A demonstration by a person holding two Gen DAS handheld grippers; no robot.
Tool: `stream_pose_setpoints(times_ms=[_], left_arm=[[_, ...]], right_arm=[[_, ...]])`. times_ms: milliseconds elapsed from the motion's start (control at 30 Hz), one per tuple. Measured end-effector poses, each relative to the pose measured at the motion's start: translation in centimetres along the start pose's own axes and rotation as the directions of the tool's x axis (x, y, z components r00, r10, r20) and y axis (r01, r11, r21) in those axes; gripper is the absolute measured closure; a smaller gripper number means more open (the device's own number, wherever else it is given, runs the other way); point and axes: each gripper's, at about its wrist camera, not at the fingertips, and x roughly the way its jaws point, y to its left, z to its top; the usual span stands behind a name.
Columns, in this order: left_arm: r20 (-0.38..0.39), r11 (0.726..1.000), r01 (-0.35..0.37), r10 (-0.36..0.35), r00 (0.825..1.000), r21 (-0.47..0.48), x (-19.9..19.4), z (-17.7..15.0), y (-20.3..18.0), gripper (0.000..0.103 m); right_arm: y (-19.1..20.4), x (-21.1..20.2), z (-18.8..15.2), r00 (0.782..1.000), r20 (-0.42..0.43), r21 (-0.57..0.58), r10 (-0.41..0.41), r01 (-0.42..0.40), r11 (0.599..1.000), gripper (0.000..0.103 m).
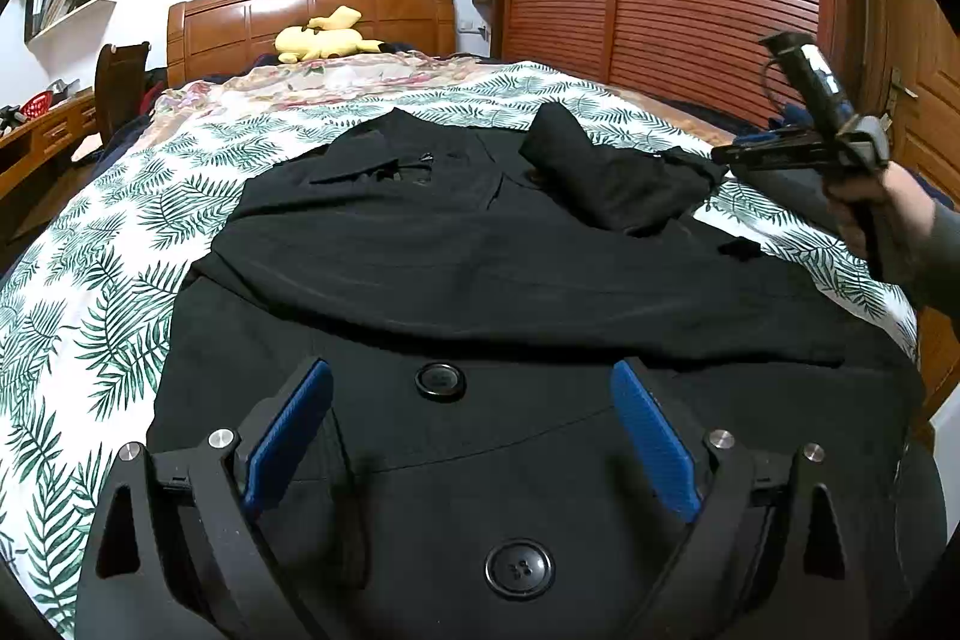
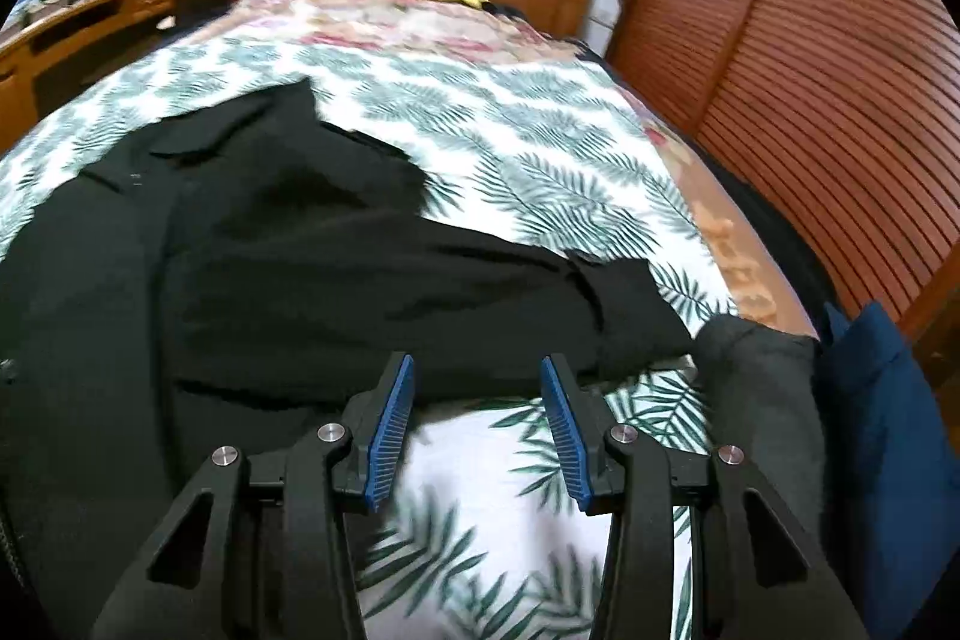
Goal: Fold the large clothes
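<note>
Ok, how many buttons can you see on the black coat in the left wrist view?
2. One button lies between the left gripper's open fingertips; the other button sits nearer the camera, low in the frame. Folds in the black coat may hide more.

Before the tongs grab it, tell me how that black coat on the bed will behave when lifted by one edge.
The black coat will probably go floppy: it already drapes in soft folds, one sleeve bunched over itself. It looks fairly heavy, being large with thick cloth and big buttons, so most would likely drag on the leaf-print bedspread.
</note>
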Motion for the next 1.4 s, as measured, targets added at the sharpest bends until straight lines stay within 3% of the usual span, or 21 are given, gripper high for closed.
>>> stream_pose_setpoints(times_ms=[433,700,1233,1300,1400], left_arm=[[-0.011,1.000,0.000,0.000,1.000,0.001,0.1,-0.1,-0.1,0.009],[-0.012,1.000,0.003,-0.003,1.000,0.008,0.2,-0.1,-0.2,0.009],[-0.011,1.000,0.008,-0.007,1.000,0.010,0.2,-0.1,-0.1,0.009],[-0.011,1.000,0.009,-0.009,1.000,0.009,0.2,-0.1,-0.1,0.009],[-0.012,1.000,0.009,-0.008,1.000,0.008,0.2,-0.1,-0.1,0.009]], right_arm=[[-3.6,7.9,2.1,0.982,-0.161,0.125,-0.094,0.115,0.986,0.057],[-3.5,10.3,2.5,0.974,-0.196,0.157,-0.113,0.145,0.977,0.046],[-5.1,12.6,2.2,0.973,-0.230,0.260,-0.025,0.087,0.962,0.043],[-5.0,12.6,2.1,0.975,-0.223,0.249,-0.018,0.074,0.966,0.048],[-4.3,12.3,2.0,0.978,-0.209,0.210,0.004,0.041,0.977,0.072]])
